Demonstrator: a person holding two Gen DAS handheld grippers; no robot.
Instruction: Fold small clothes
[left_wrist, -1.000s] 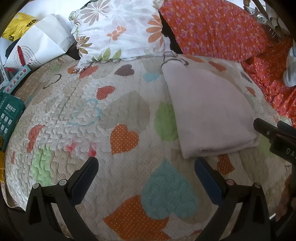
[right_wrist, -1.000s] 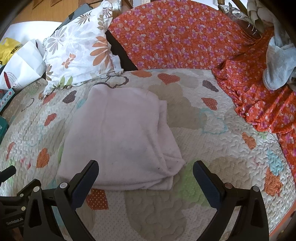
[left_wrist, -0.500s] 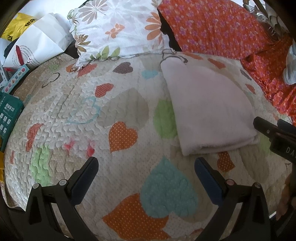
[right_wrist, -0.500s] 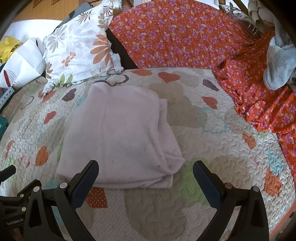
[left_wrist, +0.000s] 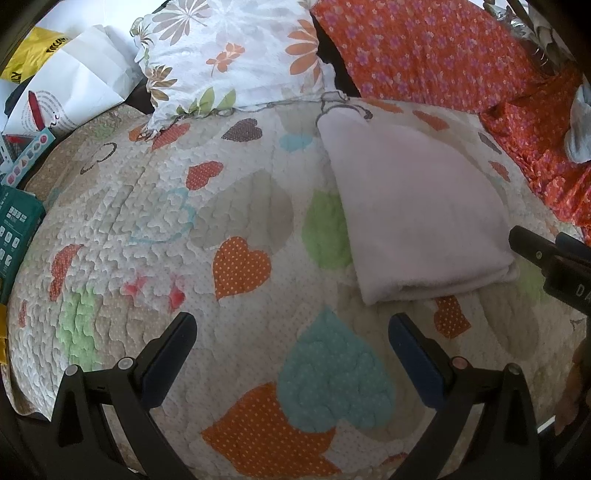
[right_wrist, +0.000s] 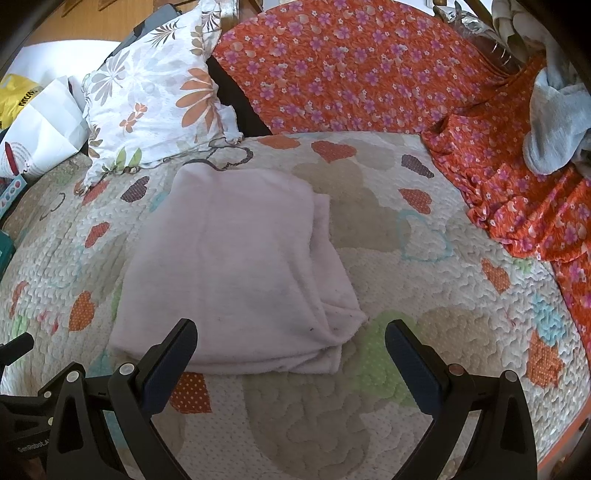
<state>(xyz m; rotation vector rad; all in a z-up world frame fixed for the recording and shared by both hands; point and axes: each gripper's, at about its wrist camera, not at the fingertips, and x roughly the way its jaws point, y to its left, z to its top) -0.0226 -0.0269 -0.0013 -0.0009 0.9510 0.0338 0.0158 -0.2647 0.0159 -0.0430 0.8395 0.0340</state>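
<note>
One pale pink cloth (right_wrist: 236, 266) is seen folded into a thick, layered rectangle, laid flat on the heart-patterned quilt (right_wrist: 424, 295), just below a floral pillow (right_wrist: 155, 103). Its stacked edges are shown at the near right corner. Both the left claw (left_wrist: 291, 354) and the right claw (right_wrist: 290, 354) are spread wide, with nothing held or touched.

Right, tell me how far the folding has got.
Done: the pink cloth lies folded in layers on the heart quilt. In hand: nothing; the left gripper and right gripper are open and empty. Possibly left: the grey garment bunched on the orange fabric.
</note>
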